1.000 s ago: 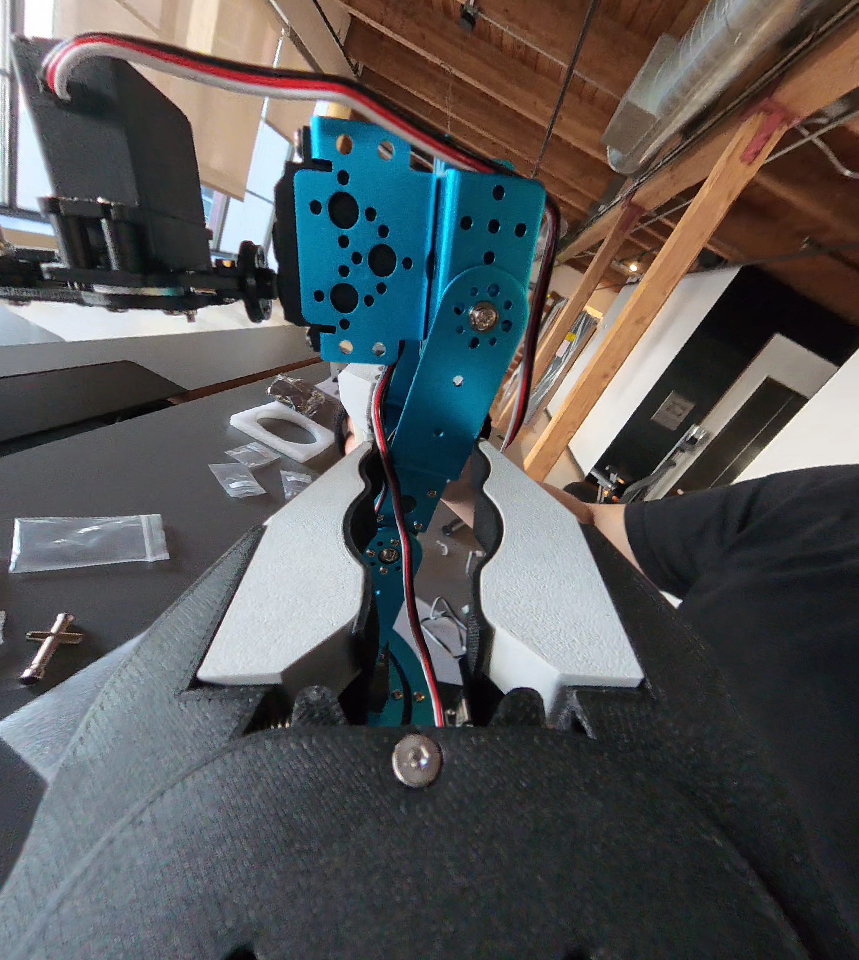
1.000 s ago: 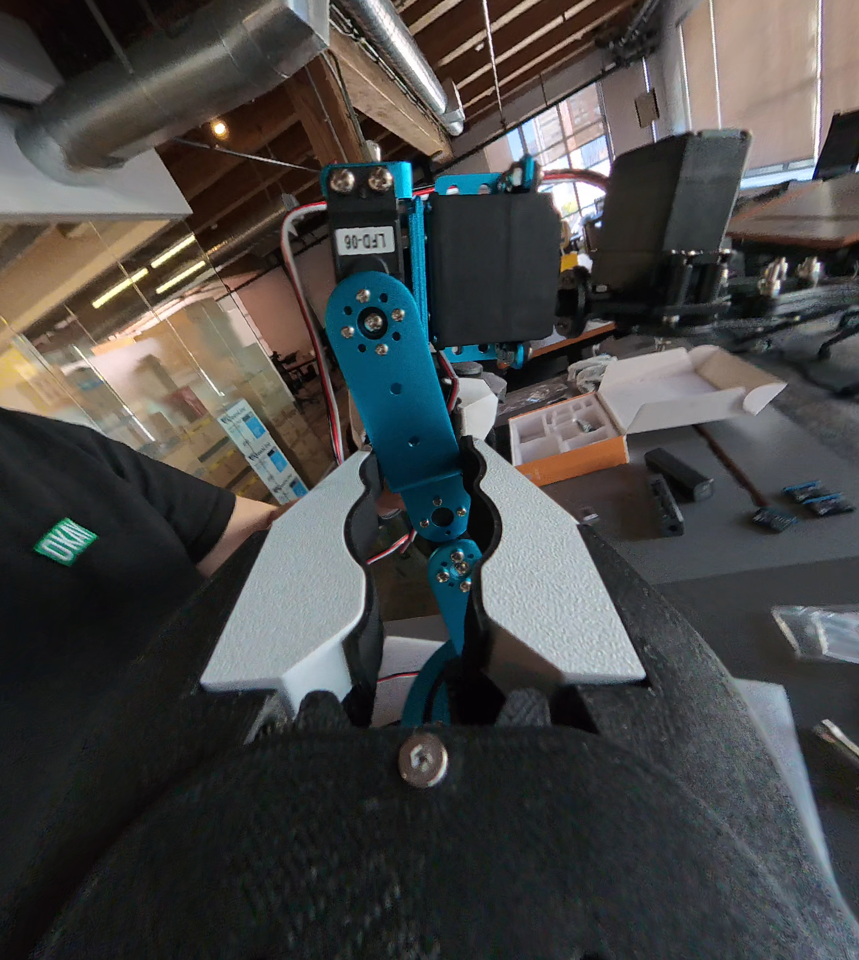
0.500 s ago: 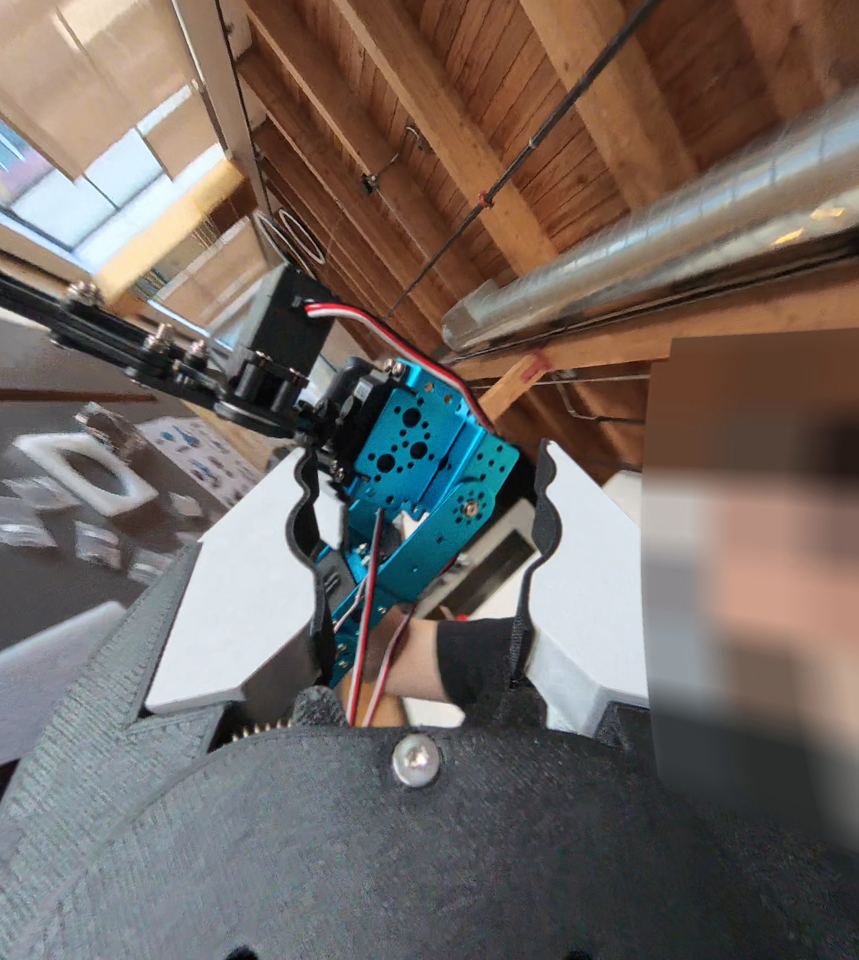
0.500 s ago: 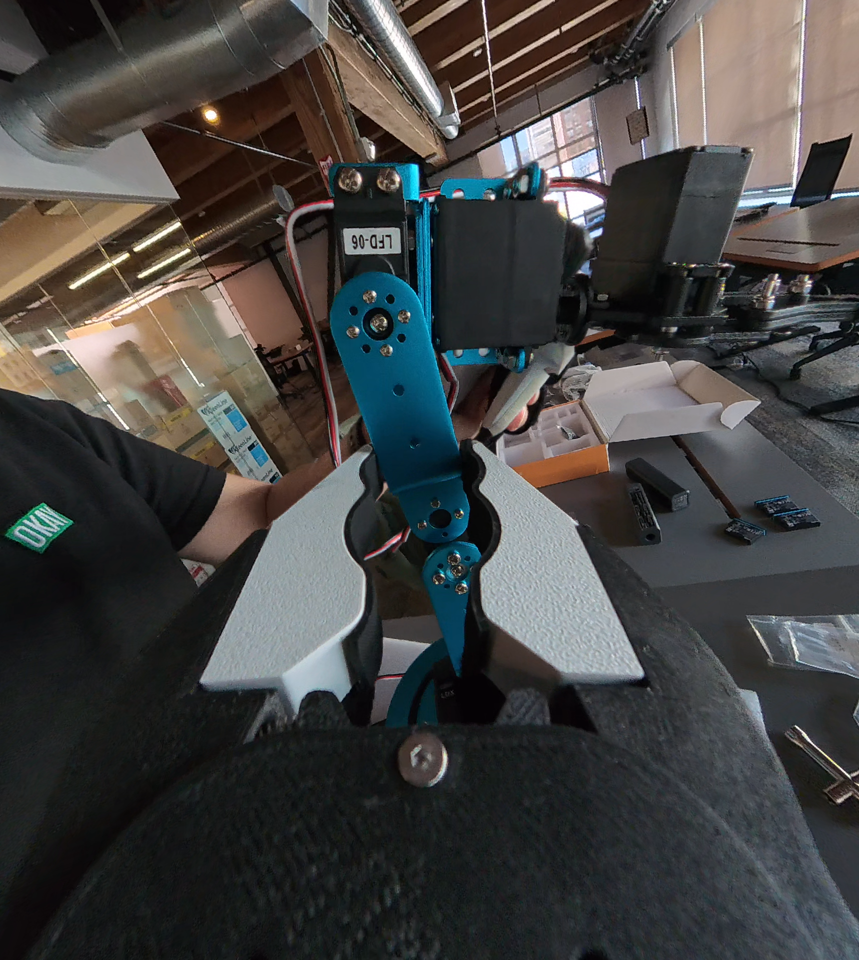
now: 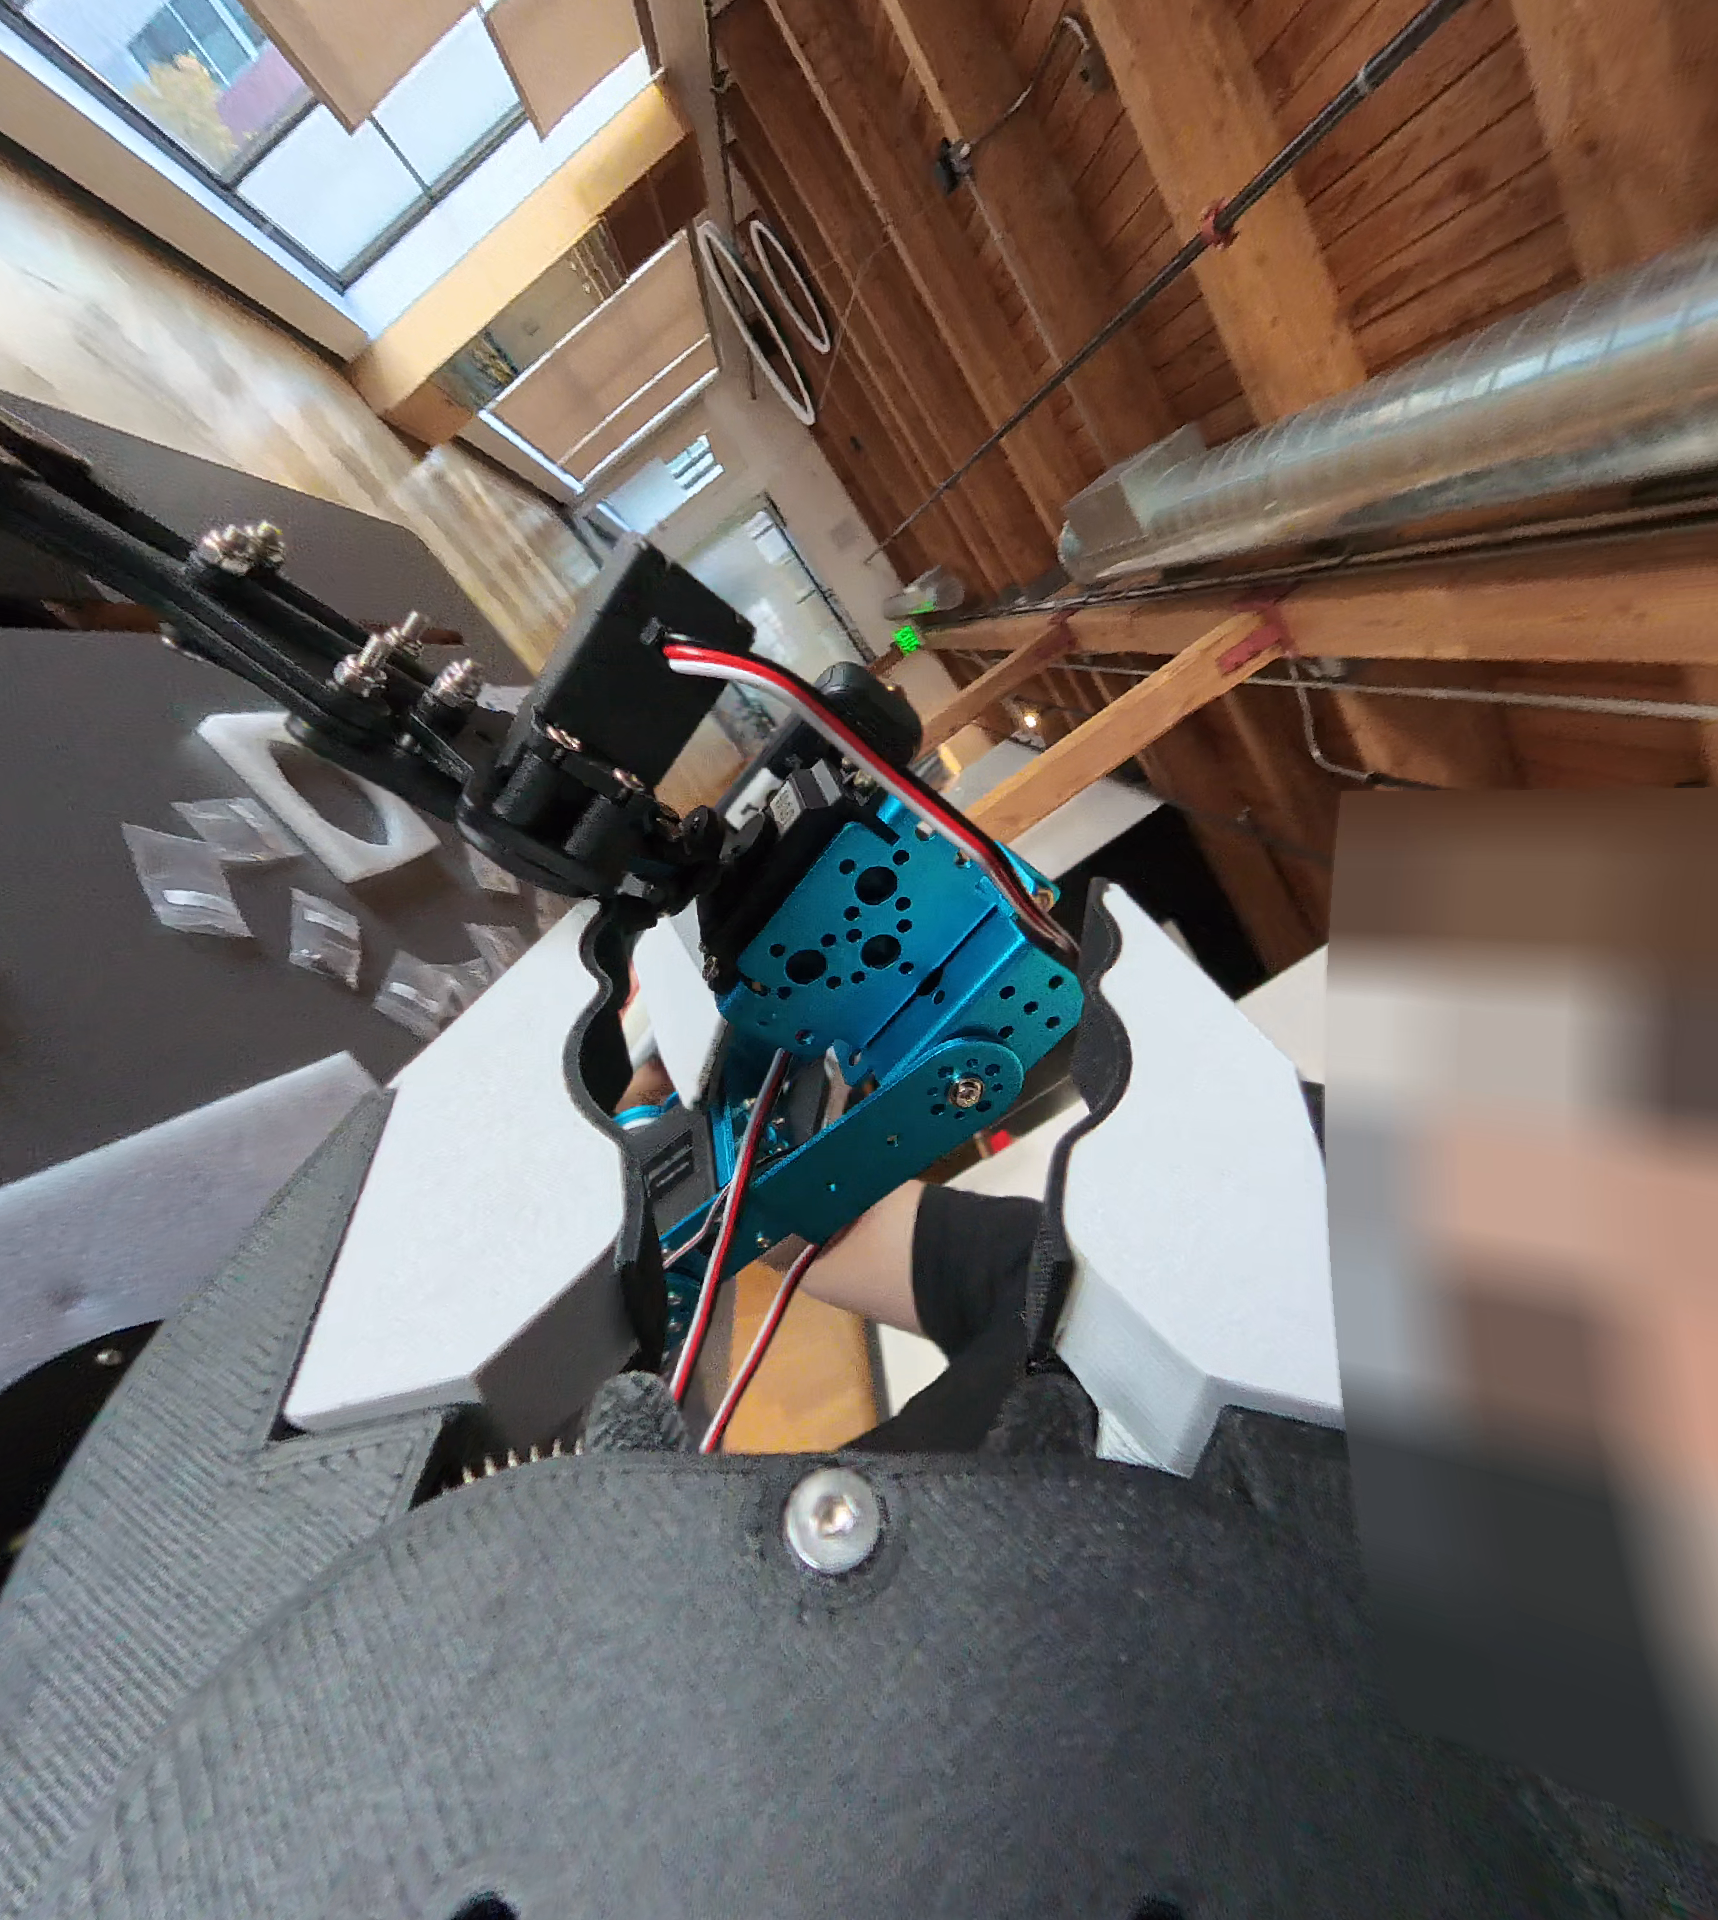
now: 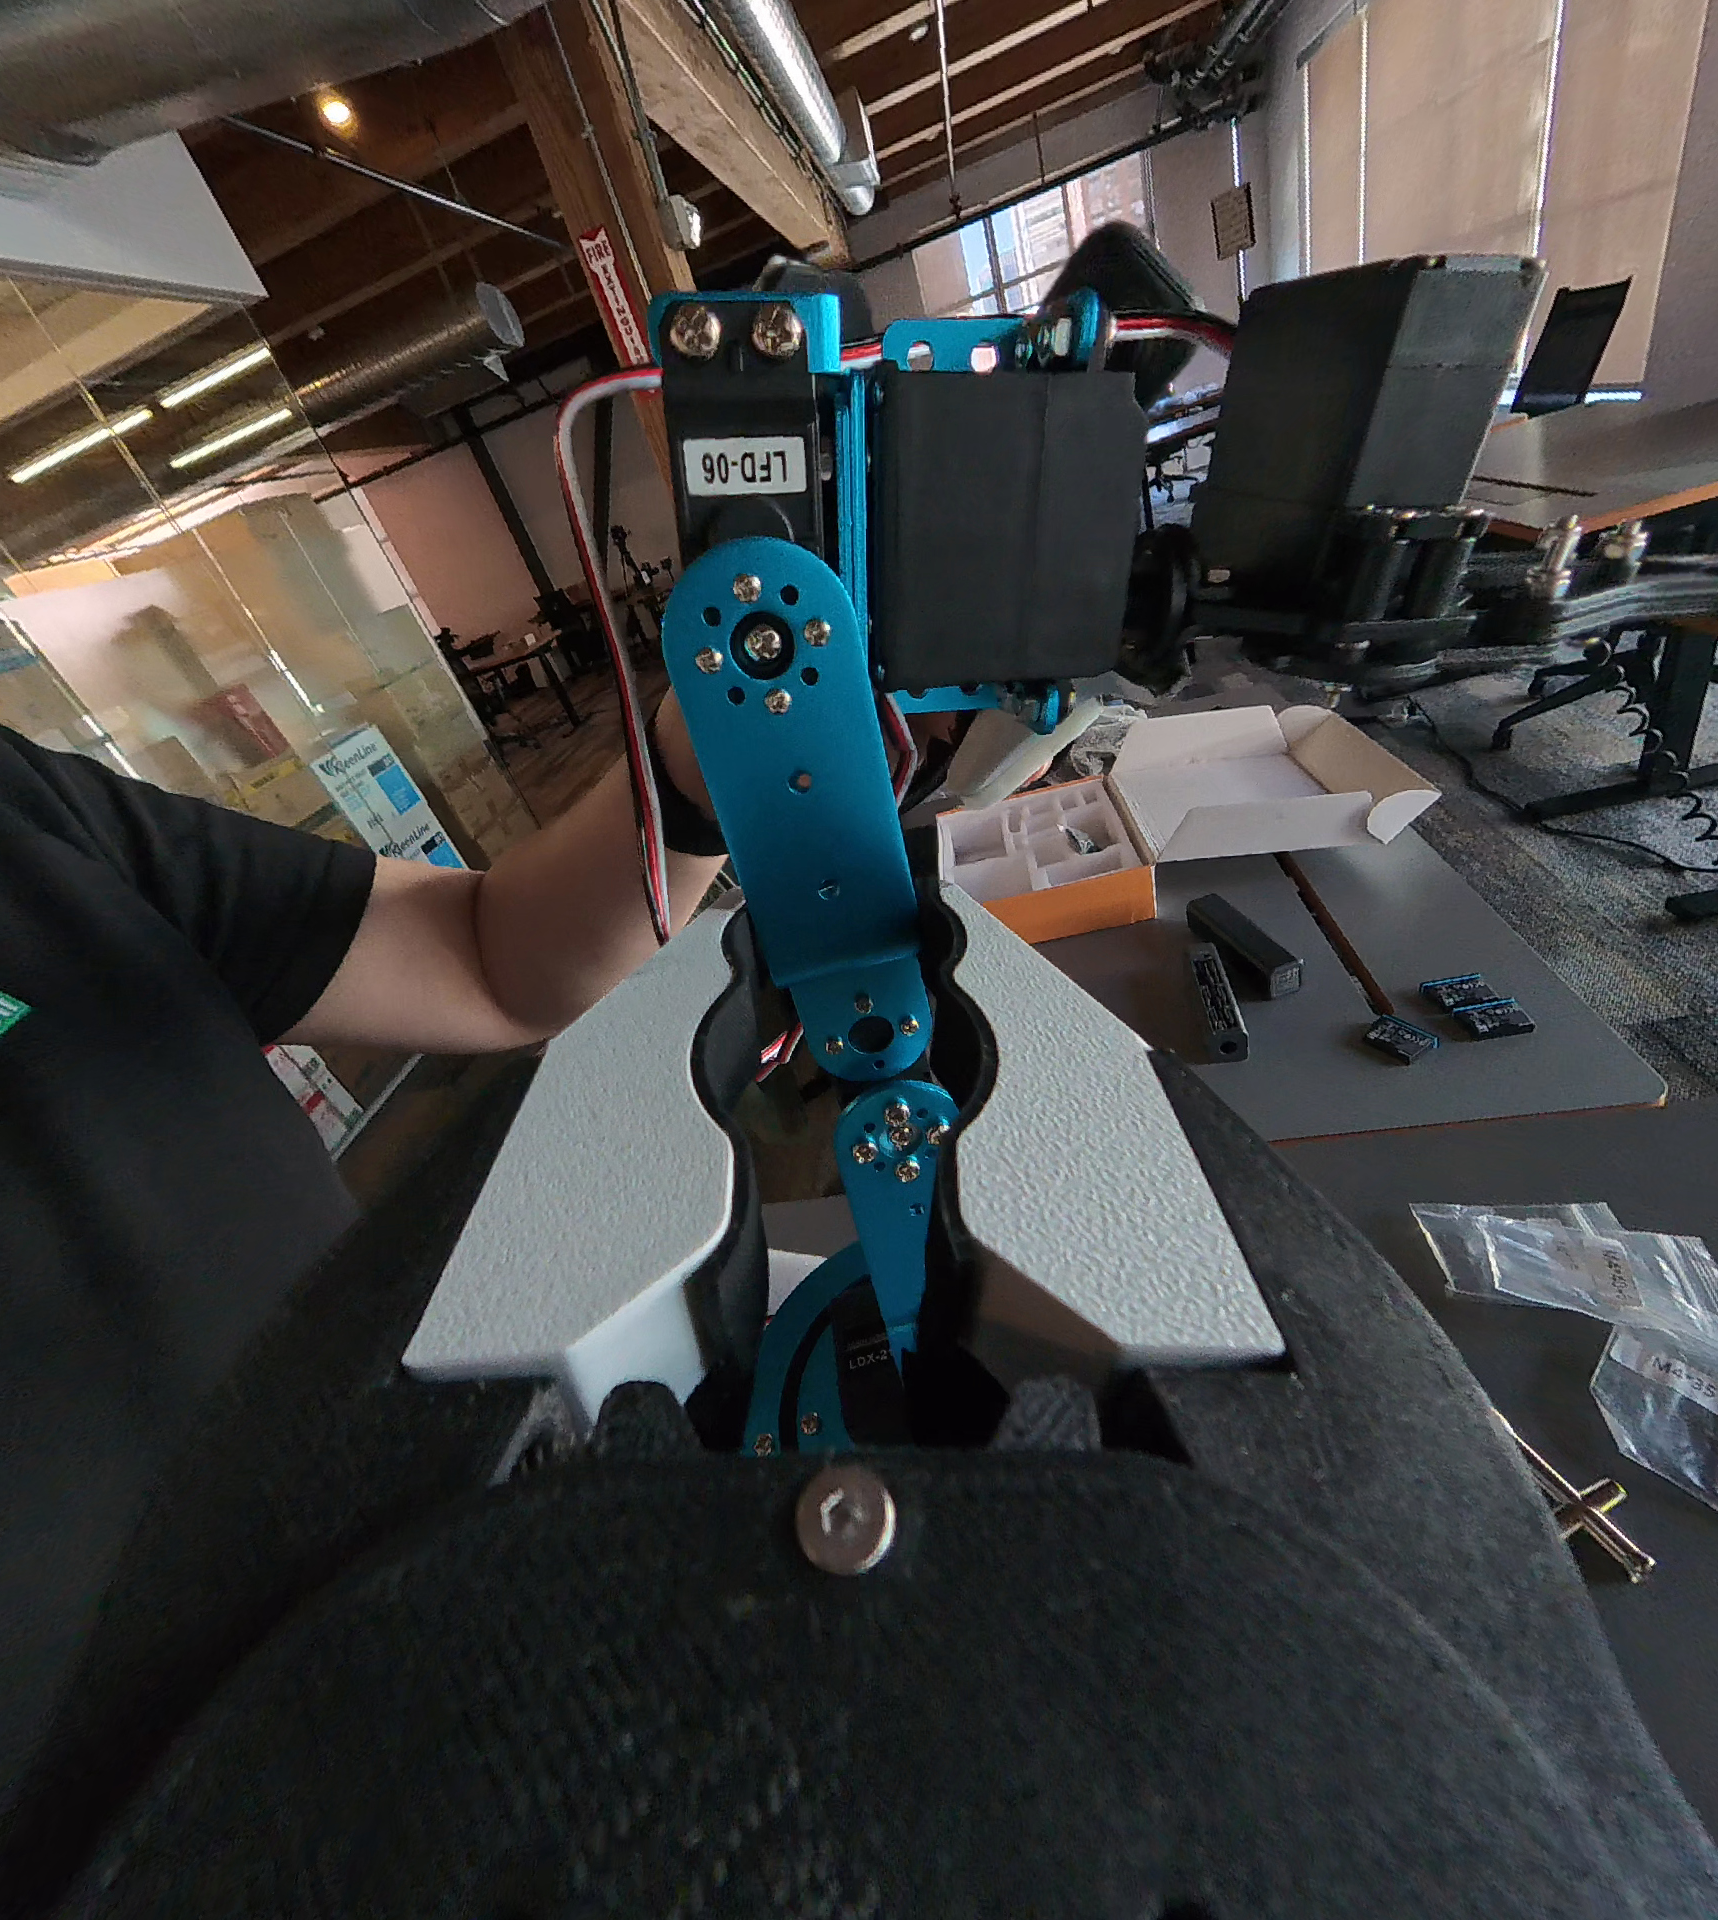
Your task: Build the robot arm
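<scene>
1. the right gripper is clamped on the lower blue link of a small blue robot arm, which stands upright between its white fingers and rises above their tips.
2. at the top of the arm sit black servos, and a black claw assembly sticks out to the right, over the table.
3. the left gripper is spread wide apart; the blue robot arm shows between and beyond its white fingers, tilted, with no contact that can be made out.
4. red, white and black wires run down from the arm through the gap.
5. on the table to the right lie an open white and orange box, black blocks, clear plastic bags and a metal cross tool.
6. the left wrist view shows a white foam frame and more small bags on the table.
7. a person's bare forearm reaches in behind the arm.
</scene>
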A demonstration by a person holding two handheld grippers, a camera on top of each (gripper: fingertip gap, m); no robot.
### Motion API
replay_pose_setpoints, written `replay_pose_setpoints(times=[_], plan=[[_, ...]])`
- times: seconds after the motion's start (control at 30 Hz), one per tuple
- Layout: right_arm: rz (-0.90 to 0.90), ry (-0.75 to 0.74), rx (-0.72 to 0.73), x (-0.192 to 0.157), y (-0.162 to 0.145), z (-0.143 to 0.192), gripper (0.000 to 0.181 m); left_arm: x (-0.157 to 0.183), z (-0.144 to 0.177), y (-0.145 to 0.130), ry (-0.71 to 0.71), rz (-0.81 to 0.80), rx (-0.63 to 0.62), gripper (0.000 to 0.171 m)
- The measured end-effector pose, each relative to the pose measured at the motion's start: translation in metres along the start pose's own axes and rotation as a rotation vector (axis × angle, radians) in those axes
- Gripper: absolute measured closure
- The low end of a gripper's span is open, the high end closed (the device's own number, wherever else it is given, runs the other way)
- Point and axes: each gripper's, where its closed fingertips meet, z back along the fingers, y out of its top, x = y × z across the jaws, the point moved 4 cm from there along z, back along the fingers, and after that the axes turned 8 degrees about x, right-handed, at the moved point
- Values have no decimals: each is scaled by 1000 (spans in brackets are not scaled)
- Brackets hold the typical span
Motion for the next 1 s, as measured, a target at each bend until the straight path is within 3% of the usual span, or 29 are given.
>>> replay_pose_setpoints(times=[0.2, 0.3, 0.5, 0.57, 0.7, 1.0], plan=[[-2, -2, -21, -2, -1, -1, 155, 10, -1, 5, -42, -100, 73, 94], [-9, -4, -26, -1, 0, -1, 155, 20, -3, 8, -55, -153, 83, 86], [-10, 0, -23, -1, -1, -1, 155, 34, -10, 7, 2, -347, 51, 81], [-15, 0, -18, -1, -1, -1, 154, 31, -9, 8, 31, -362, 55, 87], [-26, 4, -10, 0, -1, -1, 155, 19, -5, 13, 9, -273, 86, 102], [-32, -1, 2, 1, -1, -1, 155, -5, 2, 8, -25, -75, 77, 109]])
